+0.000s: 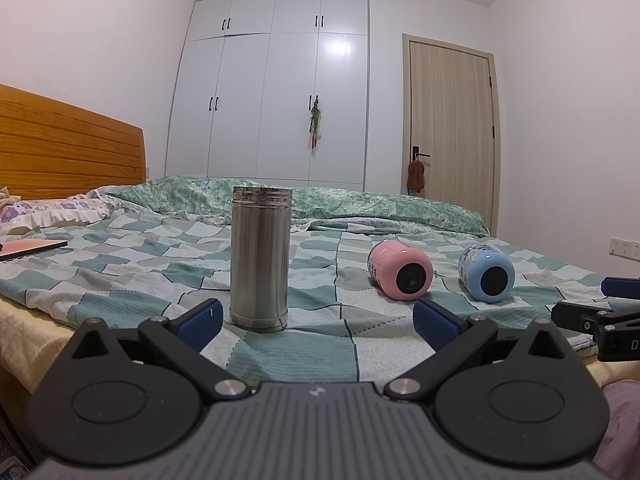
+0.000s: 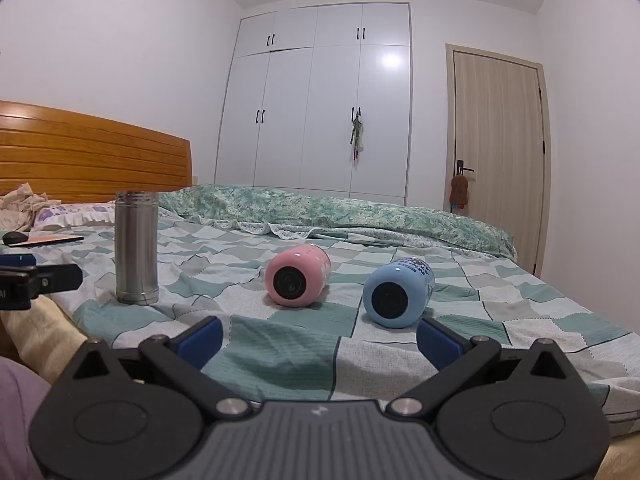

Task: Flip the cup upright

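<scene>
A steel cup (image 1: pixel 259 259) stands upright on the checked bedspread (image 1: pixel 320 344), just beyond my left gripper (image 1: pixel 316 320), which is open and empty. A pink cup (image 1: pixel 400 270) and a blue cup (image 1: pixel 486 274) lie on their sides to the right, bases toward me. In the right wrist view the pink cup (image 2: pixel 298 280) and blue cup (image 2: pixel 398 292) lie ahead of my right gripper (image 2: pixel 318 338), which is open and empty; the steel cup (image 2: pixel 137 248) stands at the left. The right gripper also shows at the left wrist view's right edge (image 1: pixel 600 312).
A wooden headboard (image 1: pixel 68 148) and pillow (image 1: pixel 44 212) are at the left, with a pink flat book (image 1: pixel 28 249) and a dark mouse (image 2: pixel 15 237) on the bed. A folded green quilt (image 1: pixel 320 200) lies across the back. Wardrobe (image 1: pixel 276 88) and door (image 1: pixel 452 120) stand behind.
</scene>
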